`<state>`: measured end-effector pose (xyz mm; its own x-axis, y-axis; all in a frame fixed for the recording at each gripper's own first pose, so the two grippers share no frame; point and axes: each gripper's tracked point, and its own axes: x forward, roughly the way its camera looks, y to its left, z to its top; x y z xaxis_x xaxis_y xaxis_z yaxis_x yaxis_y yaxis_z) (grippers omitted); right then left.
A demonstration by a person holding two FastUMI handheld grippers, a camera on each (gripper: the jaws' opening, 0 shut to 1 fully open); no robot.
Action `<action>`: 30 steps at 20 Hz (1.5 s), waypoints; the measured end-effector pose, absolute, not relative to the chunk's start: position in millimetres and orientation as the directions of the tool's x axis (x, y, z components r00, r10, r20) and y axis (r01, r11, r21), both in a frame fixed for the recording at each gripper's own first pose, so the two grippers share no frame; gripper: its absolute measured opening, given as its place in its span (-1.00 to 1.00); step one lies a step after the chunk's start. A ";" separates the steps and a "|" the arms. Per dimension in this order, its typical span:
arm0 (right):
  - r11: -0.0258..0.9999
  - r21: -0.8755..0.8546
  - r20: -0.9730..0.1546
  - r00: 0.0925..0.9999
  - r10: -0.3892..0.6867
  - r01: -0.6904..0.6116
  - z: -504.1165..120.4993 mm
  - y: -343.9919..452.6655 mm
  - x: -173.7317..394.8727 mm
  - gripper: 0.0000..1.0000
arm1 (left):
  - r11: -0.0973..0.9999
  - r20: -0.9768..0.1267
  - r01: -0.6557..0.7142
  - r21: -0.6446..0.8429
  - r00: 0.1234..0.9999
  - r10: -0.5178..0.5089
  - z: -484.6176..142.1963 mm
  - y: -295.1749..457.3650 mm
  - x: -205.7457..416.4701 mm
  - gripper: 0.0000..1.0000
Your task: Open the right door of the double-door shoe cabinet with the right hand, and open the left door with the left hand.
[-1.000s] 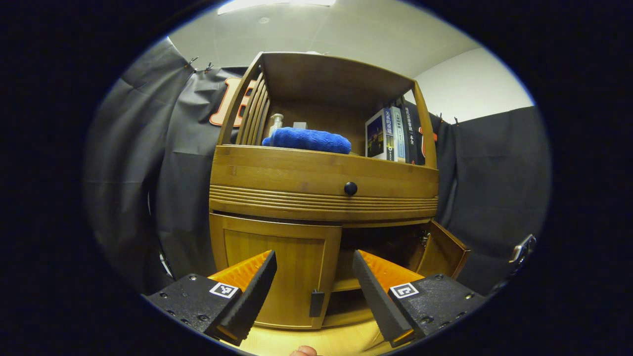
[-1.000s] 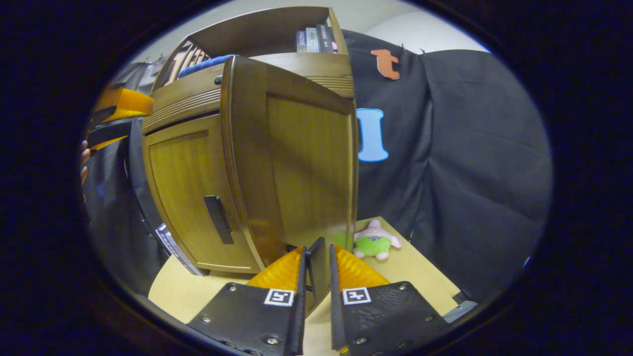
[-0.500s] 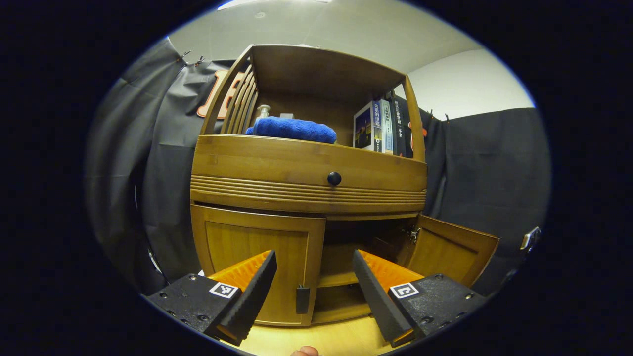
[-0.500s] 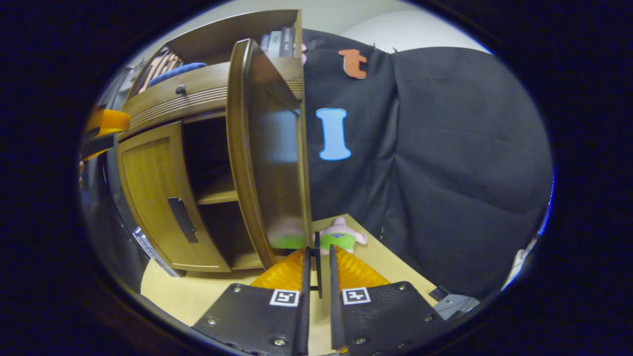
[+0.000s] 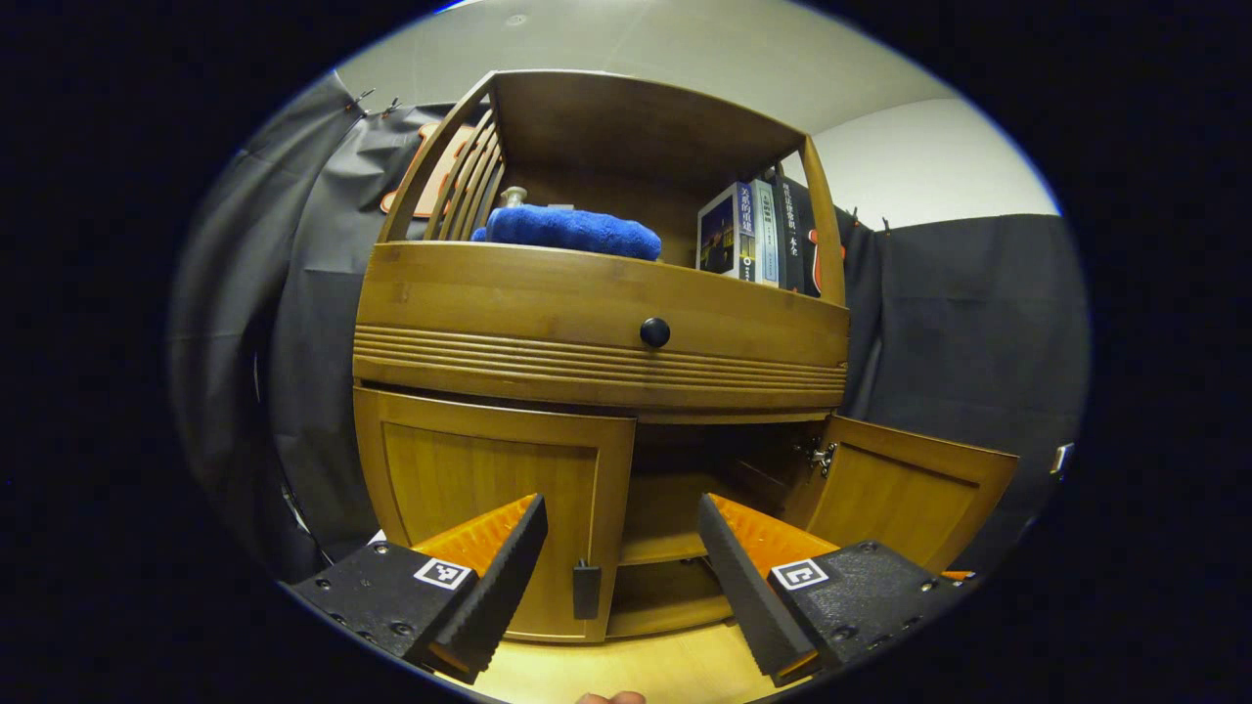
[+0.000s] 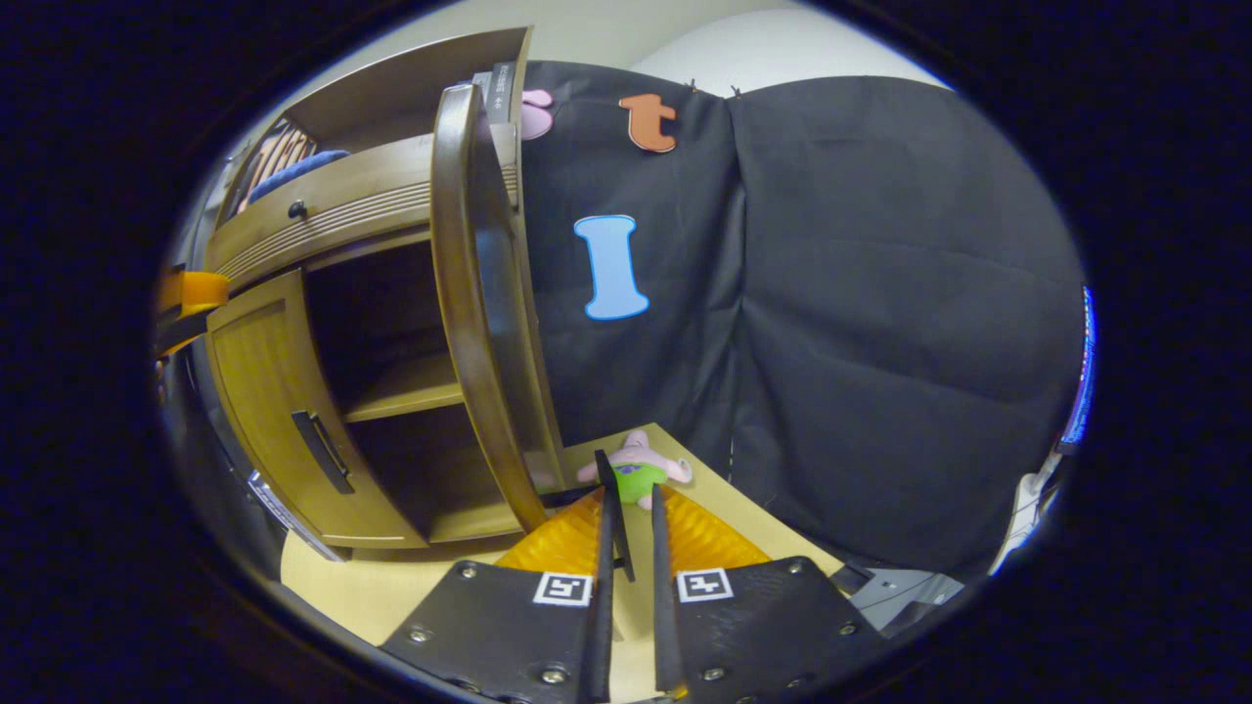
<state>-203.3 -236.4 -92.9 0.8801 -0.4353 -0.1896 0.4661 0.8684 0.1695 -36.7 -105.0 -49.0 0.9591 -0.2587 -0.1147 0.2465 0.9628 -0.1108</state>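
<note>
The wooden shoe cabinet point(image 5: 597, 342) stands in front of me. Its left door point(image 5: 489, 508) is closed, with a dark handle point(image 5: 586, 590) at its inner edge. The right door point(image 5: 910, 484) is swung wide open, baring the shelves inside. My left gripper point(image 5: 622, 504) is open, a short way in front of the left door's handle, touching nothing. In the right gripper view the right door point(image 6: 479, 303) is edge-on, and my right gripper point(image 6: 631, 494) is shut on its handle point(image 6: 612, 508). The left door point(image 6: 264, 391) shows there too.
A drawer with a round knob point(image 5: 654, 332) sits above the doors. On the open shelf lie a blue towel point(image 5: 572, 230) and books point(image 5: 753, 244). A small plush toy point(image 6: 636, 471) lies on the pale floor beside the open door. Black cloth hangs behind.
The right door has swung further open, pulled by my right gripper. My left gripper has drawn closer to the cabinet, still open.
</note>
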 end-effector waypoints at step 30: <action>0.933 0.104 0.137 0.924 -0.358 0.346 87.6 -177.9 -216.0 -0.64 | 0.979 -0.234 0.181 -0.097 0.952 -0.199 -167.4 -90.4 28.4 0.92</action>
